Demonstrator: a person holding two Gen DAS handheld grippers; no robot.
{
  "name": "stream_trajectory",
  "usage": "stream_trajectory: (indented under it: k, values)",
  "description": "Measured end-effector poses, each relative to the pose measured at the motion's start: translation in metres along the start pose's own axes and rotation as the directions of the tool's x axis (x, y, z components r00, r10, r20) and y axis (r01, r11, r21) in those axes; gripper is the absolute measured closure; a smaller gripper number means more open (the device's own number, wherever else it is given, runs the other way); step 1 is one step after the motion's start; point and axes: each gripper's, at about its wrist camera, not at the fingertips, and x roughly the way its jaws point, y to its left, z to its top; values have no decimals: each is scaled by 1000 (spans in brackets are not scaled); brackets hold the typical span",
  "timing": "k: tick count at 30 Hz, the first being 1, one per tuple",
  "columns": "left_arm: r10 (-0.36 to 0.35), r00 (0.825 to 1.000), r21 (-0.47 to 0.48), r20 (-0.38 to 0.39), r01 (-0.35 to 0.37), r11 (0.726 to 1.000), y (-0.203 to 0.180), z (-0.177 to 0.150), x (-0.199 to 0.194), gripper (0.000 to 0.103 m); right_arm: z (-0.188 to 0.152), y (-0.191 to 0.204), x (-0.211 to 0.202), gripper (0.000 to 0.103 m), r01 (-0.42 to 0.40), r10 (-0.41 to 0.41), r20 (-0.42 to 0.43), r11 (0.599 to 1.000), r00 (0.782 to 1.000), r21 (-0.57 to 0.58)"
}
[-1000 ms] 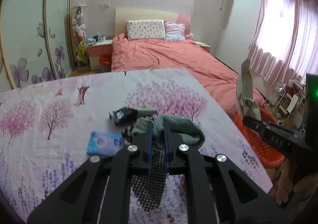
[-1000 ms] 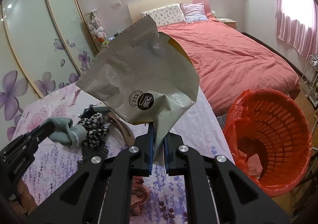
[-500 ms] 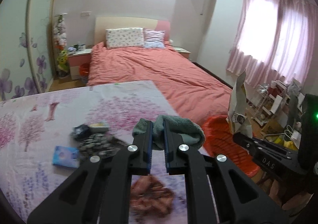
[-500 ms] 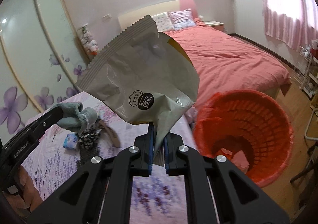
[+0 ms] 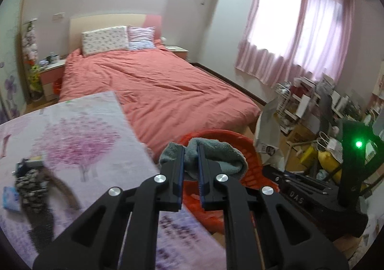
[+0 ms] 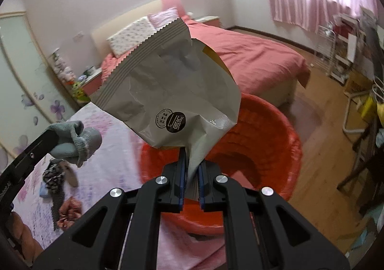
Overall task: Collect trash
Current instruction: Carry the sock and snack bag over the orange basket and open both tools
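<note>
A crumpled grey foil snack bag (image 6: 172, 92) is pinched by its lower corner in the right gripper (image 6: 191, 169), jaws closed on it, above the round red lattice plastic bin (image 6: 283, 150). A soft grey-green knitted sock (image 5: 216, 157) is clamped in the left gripper (image 5: 191, 162), near the bin's rim beside the floral-sheeted bed (image 5: 79, 135). The light bag could drift on release and be caught on the rim or dropped on the floor. The sock could be binned by mistake if it is no trash.
</note>
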Motion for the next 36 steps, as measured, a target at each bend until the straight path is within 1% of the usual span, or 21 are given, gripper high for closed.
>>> stream_trajectory:
  k: [5,9,12,15,17,18,19,20,21,22,25,27,29,32,36]
  values:
    - [-40,999,40,-33,41,998,-27,-7,34,92,5,-25,13,94,6,-4,-36,999,999,52]
    - [-43,996,61,-72,47,997,-37,-15,61,92,3,-39,24,94,-5,12,-78,996,997,84]
    - [-37,994,70,-101,44,997,-41,-19,79,92,-2,-40,25,93,-1,9,-96,997,995,82]
    - [-28,992,75,-119,37,996,-42,-22,91,90,-4,-42,28,90,1,8,-115,997,993,80]
    - [-20,992,76,-122,29,997,-41,-23,94,89,-4,-42,26,82,2,7,-115,997,993,78]
    - [-17,992,75,-123,26,997,-40,-23,95,85,-3,-42,24,79,3,6,-112,997,994,79]
    - [-16,992,74,-125,25,997,-38,-24,96,81,-3,-40,22,73,3,6,-107,997,994,79]
    - [-11,992,71,-126,20,997,-36,-24,96,79,-3,-41,22,70,2,6,-104,997,995,78]
    - [-4,992,69,-127,13,998,-35,-25,96,76,-3,-40,20,69,1,7,-100,997,995,75]
    - [4,992,67,-128,5,998,-33,-25,97,74,-2,-41,21,66,0,7,-100,997,995,73]
    - [22,992,58,-124,-15,998,-25,-24,91,71,-1,-41,18,59,6,0,-90,998,996,63]
    - [42,993,51,-115,-37,998,-18,-23,85,69,0,-41,16,58,13,-8,-81,998,997,53]
    - [62,993,46,-104,-58,997,-11,-22,78,66,1,-38,12,55,19,-15,-69,999,998,46]
    - [91,992,41,-88,-88,995,1,-21,65,64,2,-32,7,55,24,-23,-54,999,998,31]
    - [133,989,34,-67,-131,991,17,-22,42,61,2,-15,-1,55,14,-14,-31,1000,999,4]
